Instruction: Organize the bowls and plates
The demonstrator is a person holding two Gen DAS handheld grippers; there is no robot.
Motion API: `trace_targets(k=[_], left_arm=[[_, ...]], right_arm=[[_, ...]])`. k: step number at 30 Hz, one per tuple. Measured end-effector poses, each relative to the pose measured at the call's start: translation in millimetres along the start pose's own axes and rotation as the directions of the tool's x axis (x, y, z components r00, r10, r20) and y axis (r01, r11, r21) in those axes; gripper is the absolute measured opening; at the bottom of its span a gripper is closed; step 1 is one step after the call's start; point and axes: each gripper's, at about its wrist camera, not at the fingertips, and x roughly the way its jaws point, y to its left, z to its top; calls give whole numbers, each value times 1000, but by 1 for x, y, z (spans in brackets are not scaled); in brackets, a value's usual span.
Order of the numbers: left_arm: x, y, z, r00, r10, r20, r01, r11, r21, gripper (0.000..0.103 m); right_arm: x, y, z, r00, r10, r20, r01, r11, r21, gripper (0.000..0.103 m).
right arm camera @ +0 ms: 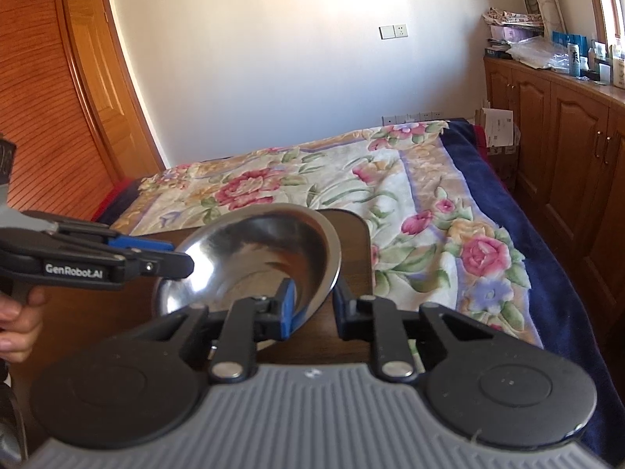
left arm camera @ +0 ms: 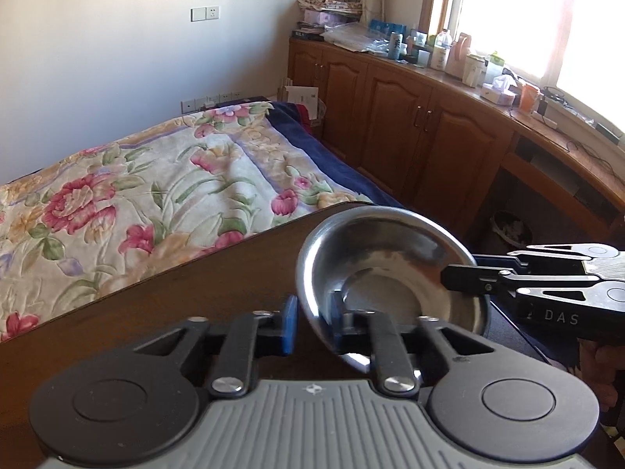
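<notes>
A shiny steel bowl (left arm camera: 390, 265) is held tilted above the dark wooden table (left arm camera: 175, 305). My left gripper (left arm camera: 312, 318) straddles its near-left rim, one blue pad outside and one inside. My right gripper (left arm camera: 453, 279) comes in from the right and grips the opposite rim. In the right wrist view the same bowl (right arm camera: 265, 250) sits between my right gripper's pads (right arm camera: 312, 306), and the left gripper (right arm camera: 179, 264) pinches its left rim. A second steel bowl (right arm camera: 172, 299) seems to lie under it, mostly hidden.
A bed with a floral blanket (left arm camera: 156, 195) lies just beyond the table's far edge. Wooden cabinets (left arm camera: 410, 125) with a cluttered top run along the right wall under a bright window. A wooden door (right arm camera: 58, 117) stands at the left.
</notes>
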Motion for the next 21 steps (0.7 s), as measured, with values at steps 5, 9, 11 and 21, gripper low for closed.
trace_targets(k=[5,9,11,21], left_arm=[[-9,-6,-1,1000,19,18,-19,1000,24,15],[-19,-6,1,999,22,31,-23,999,23,13],[-27,-6,3,999,24,44,-25,999,22,12],[-79,-15,4,993,25,118,-29,999,37,11]], right_arm=[[1,0,-1,1000,7,-5,-7,1000,19,18],[-2,0,0,1000,-2,-3,2,1000,24,15],[-6,2,2,1000,-4,4,4,1000,22,13],[-30,17,16,998,-7,66,7,1000,-3,11]])
